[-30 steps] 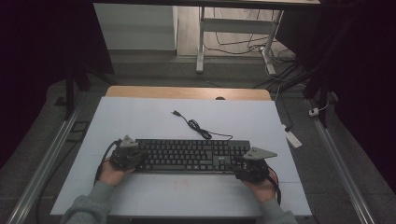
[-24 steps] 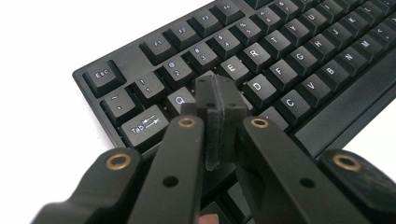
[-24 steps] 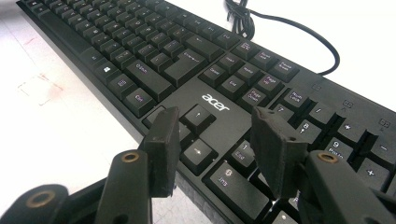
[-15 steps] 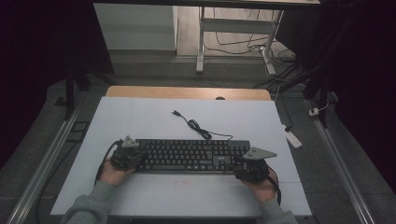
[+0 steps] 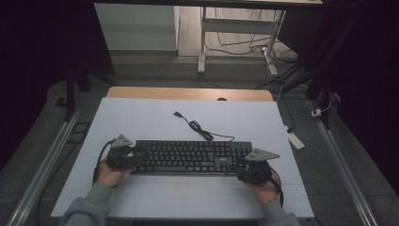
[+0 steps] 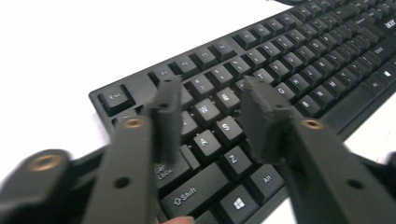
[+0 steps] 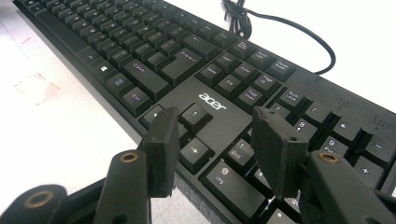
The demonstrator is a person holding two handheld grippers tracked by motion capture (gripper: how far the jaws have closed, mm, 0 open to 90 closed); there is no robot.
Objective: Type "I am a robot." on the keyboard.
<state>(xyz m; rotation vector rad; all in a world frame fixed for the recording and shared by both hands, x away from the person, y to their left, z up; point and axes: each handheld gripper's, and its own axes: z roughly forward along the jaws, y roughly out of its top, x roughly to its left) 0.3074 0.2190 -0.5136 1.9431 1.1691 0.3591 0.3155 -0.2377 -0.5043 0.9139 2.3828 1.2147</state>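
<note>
Table point(image 5: 141, 117) comes first: a big, flat white top, and it bears everything. On its near half lies the long black plastic keyboard point(image 5: 190, 157), flat and straight across in front of you. Its thin black cable point(image 5: 197, 128) runs away from the back edge and curls on the white top, with the plug lying loose, so nothing is plugged in.

You have one tool at each end of the keyboard. Your left gripper point(image 6: 210, 119) hangs over the letter keys at the left end. Its jaws have just been opening, and no key or edge sits pinched between them. Your right gripper point(image 7: 212, 140) hangs over the arrow keys and number keys at the right end, jaws wide apart and holding nothing.

So, I think, the keyboard is not yet gripped. Grabbing both ends and any lifting or moving are left to do.
</note>
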